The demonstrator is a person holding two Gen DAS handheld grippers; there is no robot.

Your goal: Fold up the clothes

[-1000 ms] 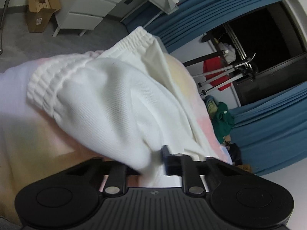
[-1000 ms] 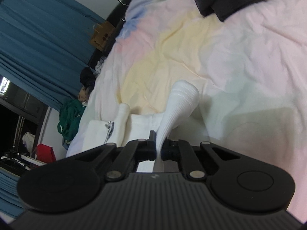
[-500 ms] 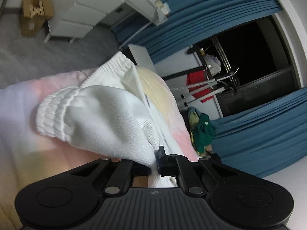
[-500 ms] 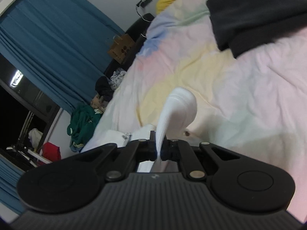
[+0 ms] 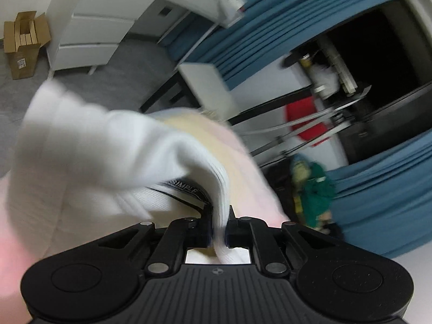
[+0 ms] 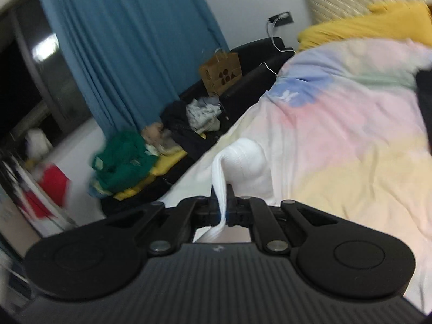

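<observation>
A white ribbed garment [image 5: 102,151] with elastic cuffs hangs lifted above the pastel bedspread [image 5: 216,140]. My left gripper [image 5: 219,228] is shut on a fold of it; the cloth drapes up and left, blurred by motion, with a black-lettered label [image 5: 186,187] showing beneath. My right gripper [image 6: 222,210] is shut on another part of the same white garment [image 6: 244,162], whose cuff bulges just above the jaws over the bedspread [image 6: 351,140].
A black garment [image 6: 425,102] lies at the bed's right edge and a yellow one [image 6: 364,24] by the pillow. A clothes pile [image 6: 129,159] and paper bag [image 6: 220,71] sit beside the bed. White drawers [image 5: 89,35], a cardboard box [image 5: 24,43] and blue curtains [image 5: 270,24] stand beyond.
Both grippers have lifted and tilted upward with the garment held. The views now show more of the room and less of the bed. The garment swings and blurs.
</observation>
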